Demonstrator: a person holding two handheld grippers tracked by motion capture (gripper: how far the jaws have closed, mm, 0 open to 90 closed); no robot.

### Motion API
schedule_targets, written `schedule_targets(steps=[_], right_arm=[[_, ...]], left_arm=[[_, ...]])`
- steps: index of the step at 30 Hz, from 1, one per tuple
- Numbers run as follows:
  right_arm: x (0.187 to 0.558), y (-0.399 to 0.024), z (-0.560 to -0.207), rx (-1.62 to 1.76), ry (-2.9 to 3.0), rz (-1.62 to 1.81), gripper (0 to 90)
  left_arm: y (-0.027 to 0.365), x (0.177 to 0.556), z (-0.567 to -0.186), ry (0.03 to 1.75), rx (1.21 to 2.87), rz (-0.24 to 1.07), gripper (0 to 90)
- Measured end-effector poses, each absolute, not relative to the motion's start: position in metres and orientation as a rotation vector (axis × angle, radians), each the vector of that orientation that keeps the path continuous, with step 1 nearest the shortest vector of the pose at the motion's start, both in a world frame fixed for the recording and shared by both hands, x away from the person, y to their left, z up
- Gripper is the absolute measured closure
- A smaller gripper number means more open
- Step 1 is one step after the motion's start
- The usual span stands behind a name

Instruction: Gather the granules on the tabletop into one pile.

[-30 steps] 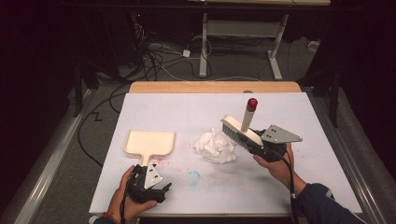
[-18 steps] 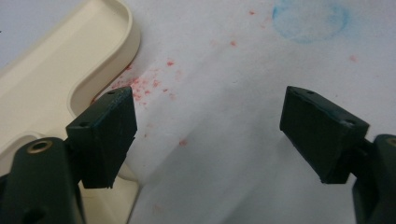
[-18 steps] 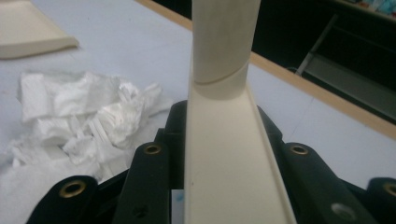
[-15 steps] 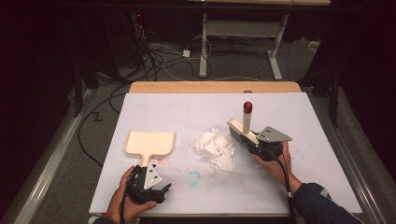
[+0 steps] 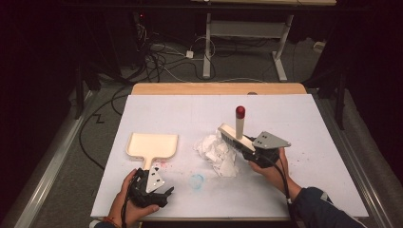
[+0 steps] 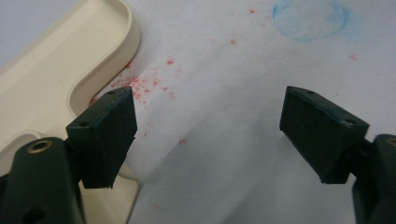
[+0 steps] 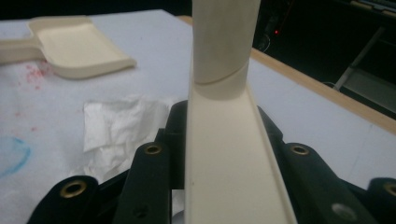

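A cream dustpan (image 5: 152,145) lies flat at the left of the white table, handle toward me. My left gripper (image 5: 161,194) rests on the table just right of that handle, open and holding nothing; in its own view the left gripper (image 6: 210,126) has the dustpan (image 6: 51,74) beside one jaw. A crumpled white paper (image 5: 217,152) sits mid-table. My right gripper (image 5: 249,148) is shut on a cream brush (image 5: 239,124) with a red-tipped upright handle, the bristle end touching the paper's right side. In the right gripper view the brush (image 7: 224,130) runs between the jaws, with the paper (image 7: 121,126) beyond.
The white table cover (image 5: 304,123) carries red specks (image 6: 140,84) near the dustpan handle and a blue ring mark (image 5: 196,180) in front of the paper. A wooden edge (image 5: 218,89) runs along the far side. Cables and desk legs stand on the floor beyond.
My right gripper has carried the brush left and down against the paper, and the brush handle now stands more upright. The left gripper has hardly moved.
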State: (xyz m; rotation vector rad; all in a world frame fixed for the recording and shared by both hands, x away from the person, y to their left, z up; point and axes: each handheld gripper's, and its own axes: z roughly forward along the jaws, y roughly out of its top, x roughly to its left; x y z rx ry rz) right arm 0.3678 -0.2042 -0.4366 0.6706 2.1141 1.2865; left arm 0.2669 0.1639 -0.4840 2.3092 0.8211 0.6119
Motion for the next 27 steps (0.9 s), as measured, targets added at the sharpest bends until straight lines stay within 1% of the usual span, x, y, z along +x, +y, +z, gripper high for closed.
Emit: schedule_targets(steps=[6,10,16,19,27], right_arm=[[0.355,-0.229,-0.409,0.682,2.071,1.400,67.7],[0.334,-0.240,-0.405,0.654,2.148,1.437,67.7],[0.300,-0.245,-0.416,0.589,2.259,1.414,67.8],[0.291,-0.246,-0.424,0.575,2.302,1.400,67.7],[0.304,-0.241,-0.451,0.582,2.359,1.319,67.8]], left_arm=[[0.163,0.266,-0.484,0.822,2.310,0.613,18.1],[0.163,0.266,-0.483,0.832,2.304,0.603,18.1],[0.163,0.265,-0.482,0.831,2.302,0.607,18.1],[0.163,0.266,-0.482,0.828,2.303,0.607,18.1],[0.161,0.267,-0.482,0.803,2.313,0.616,18.1]])
